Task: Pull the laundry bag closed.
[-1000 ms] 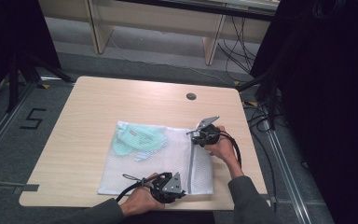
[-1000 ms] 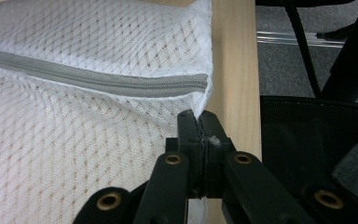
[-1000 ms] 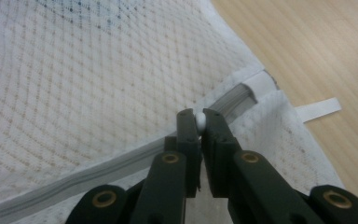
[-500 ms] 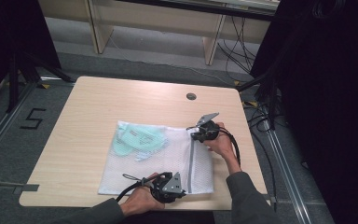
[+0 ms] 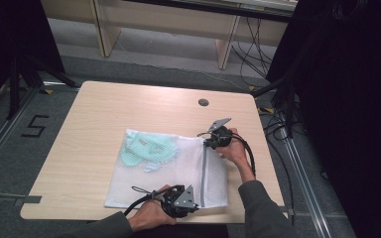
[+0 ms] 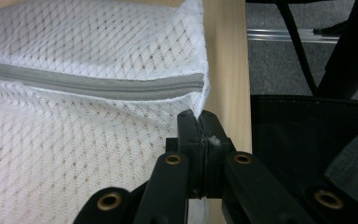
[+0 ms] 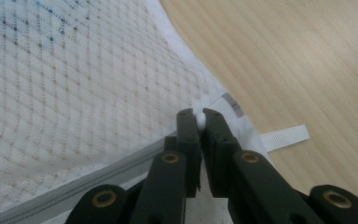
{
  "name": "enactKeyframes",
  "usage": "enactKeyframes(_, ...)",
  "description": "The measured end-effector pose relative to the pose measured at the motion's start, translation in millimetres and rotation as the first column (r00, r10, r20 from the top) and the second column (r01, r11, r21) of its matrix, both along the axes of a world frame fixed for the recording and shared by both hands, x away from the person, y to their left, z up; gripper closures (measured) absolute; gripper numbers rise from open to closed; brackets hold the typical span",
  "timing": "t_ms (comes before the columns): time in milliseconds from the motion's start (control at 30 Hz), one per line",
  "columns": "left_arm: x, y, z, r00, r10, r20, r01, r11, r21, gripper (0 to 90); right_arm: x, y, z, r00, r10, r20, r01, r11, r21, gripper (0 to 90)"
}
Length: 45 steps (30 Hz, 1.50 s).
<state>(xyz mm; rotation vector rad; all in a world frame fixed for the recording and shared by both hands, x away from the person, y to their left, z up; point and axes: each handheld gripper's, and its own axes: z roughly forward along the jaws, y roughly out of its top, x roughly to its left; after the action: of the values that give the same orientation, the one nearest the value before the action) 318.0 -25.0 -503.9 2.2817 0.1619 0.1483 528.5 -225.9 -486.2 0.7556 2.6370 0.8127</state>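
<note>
On floor (image 5: 20, 148), "5" (image 5: 35, 126) (taped), mesh bag (image 5: 178, 168)

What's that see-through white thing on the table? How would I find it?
Look at the wooden table; on its near half lies a flat white mesh bag. A grey zipper runs down it near its right edge, and a mint-green cloth shows through its far left corner. It is the one thing both hand-held grippers pinch: the left at the near edge, the right at the far corner.
</note>
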Motion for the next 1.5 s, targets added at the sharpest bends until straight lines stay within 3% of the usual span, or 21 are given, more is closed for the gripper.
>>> enactKeyframes(67,1.7,0.5,0.6,0.9998,0.013,-0.017,-0.014,0.9998,-0.016,89.0,-0.2,-0.7,-0.2,0.9999,-0.015,-0.005,0.015,1.0,0.001,86.7)
enactKeyframes(100,2.2,0.8,0.7,0.9997,0.015,-0.019,-0.015,0.9997,-0.018,89.0,1.6,-0.8,-1.0,1.0,0.003,0.005,-0.003,1.0,0.001,86.7)
enactKeyframes(367,2.2,1.0,0.4,0.9997,0.015,-0.02,-0.015,0.9998,-0.017,89.0,0.6,0.2,-1.6,0.9998,-0.021,-0.005,0.021,1.0,0.006,86.7)
enactKeyframes(500,4.2,1.0,0.8,0.9993,0.022,-0.029,-0.023,0.9992,-0.033,88.9,1.7,0.2,-0.6,0.9997,-0.021,0.016,0.021,1.0,0.005,86.6)
enactKeyframes(667,7.6,2.1,2.2,0.9987,0.032,-0.039,-0.034,0.9986,-0.041,88.7,1.2,1.0,-1.3,0.9982,-0.059,0.014,0.059,0.998,0.007,86.5)
enactKeyframes(700,8.3,2.1,2.2,0.9987,0.032,-0.038,-0.034,0.9986,-0.041,88.6,1.7,1.1,-2.0,0.999,-0.039,0.021,0.039,0.999,0.006,86.5)
enactKeyframes(767,9.5,1.8,1.5,0.9981,0.032,-0.053,-0.034,0.9985,-0.044,88.6,0.5,2.4,-1.1,0.9982,-0.054,0.026,0.055,0.998,-0.016,86.5)
enactKeyframes(800,10.5,1.8,0.6,0.9981,0.034,-0.05,-0.037,0.9984,-0.043,88.6,1.5,2.3,-0.5,0.9992,-0.028,0.029,0.029,1.0,-0.011,86.5)
enactKeyframes(833,10.9,1.7,0.3,0.9979,0.033,-0.055,-0.036,0.9985,-0.043,88.5,0.9,3.6,-0.7,0.9982,-0.048,0.036,0.049,0.999,-0.003,86.4)
enactKeyframes(1033,12.4,2.2,1.2,0.9972,0.04,-0.064,-0.043,0.9978,-0.05,87.9,0.9,4.5,-2.6,0.9985,-0.048,0.025,0.048,0.999,-0.006,85.0)
enactKeyframes(1200,12.4,1.9,0.7,0.9963,0.034,-0.079,-0.038,0.9982,-0.047,81.7,2.8,1.7,-2.8,0.9965,-0.075,0.039,0.075,0.997,-0.006,79.2)
enactKeyframes(1300,14.1,3.1,1.2,0.9962,0.045,-0.075,-0.048,0.9976,-0.05,75.8,2.5,0.6,-3.1,0.9926,-0.119,0.025,0.118,0.993,0.005,71.7)
enactKeyframes(1400,16.0,6.7,3.7,0.9934,0.068,-0.092,-0.075,0.9947,-0.07,69.3,2.2,-0.3,-1.8,0.9896,-0.144,-0.004,0.144,0.989,0.035,65.2)
enactKeyframes(1467,17.7,10.0,6.8,0.9917,0.091,-0.091,-0.099,0.9912,-0.088,63.6,1.2,0.1,0.0,0.9894,-0.145,-0.001,0.145,0.989,0.026,61.6)
enactKeyframes(1500,19.9,12.9,9.4,0.9918,0.097,-0.083,-0.104,0.9916,-0.077,59.9,-0.1,1.1,1.7,0.9886,-0.151,-0.008,0.151,0.988,0.032,61.1)
